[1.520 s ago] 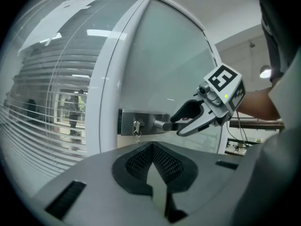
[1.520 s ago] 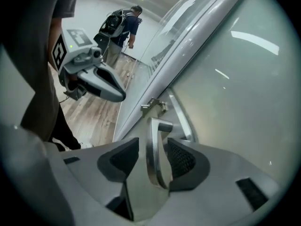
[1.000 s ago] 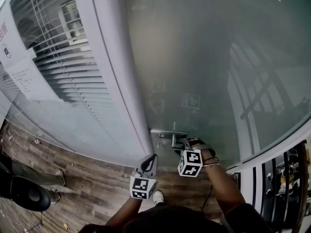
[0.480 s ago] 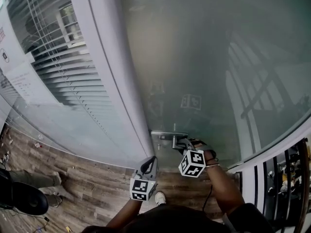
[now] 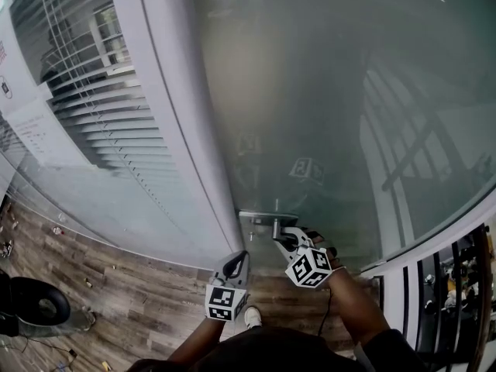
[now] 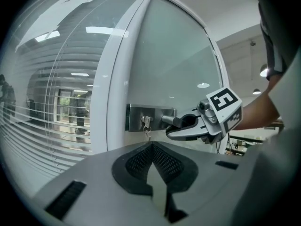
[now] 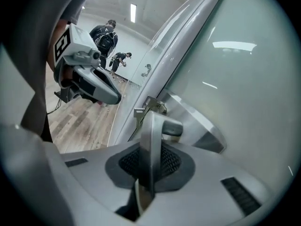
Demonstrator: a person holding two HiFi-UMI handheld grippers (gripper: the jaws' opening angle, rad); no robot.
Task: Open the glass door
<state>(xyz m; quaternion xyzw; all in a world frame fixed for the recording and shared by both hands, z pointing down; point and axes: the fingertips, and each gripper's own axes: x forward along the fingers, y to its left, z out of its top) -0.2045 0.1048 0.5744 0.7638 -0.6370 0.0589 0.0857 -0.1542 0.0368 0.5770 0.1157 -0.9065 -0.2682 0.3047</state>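
Observation:
The frosted glass door (image 5: 325, 115) carries a steel lock plate (image 5: 258, 217) with a lever handle (image 5: 277, 225). A key (image 6: 146, 124) hangs in the lock. My right gripper (image 5: 285, 239) has just been closing; it is now shut on the lever handle (image 7: 151, 135), which stands between its pads (image 7: 167, 161). Seen from the left gripper view, the right gripper (image 6: 182, 126) clasps the lever's end. My left gripper (image 5: 239, 259) hovers shut and holds nothing, just below and left of the lock plate, near the white door frame (image 5: 178, 130).
Left of the frame is a glass panel with blinds (image 5: 85, 91) behind it. Wooden floor (image 5: 139, 301) lies below, with a black round object (image 5: 35, 306) at far left. A dark railing (image 5: 457, 285) stands at right. People (image 7: 107, 37) stand far off.
The right gripper has closed on the lever handle and tilted downward, its marker cube sinking lower. The left gripper stayed put. A person's legs at the lower left have gone from view.

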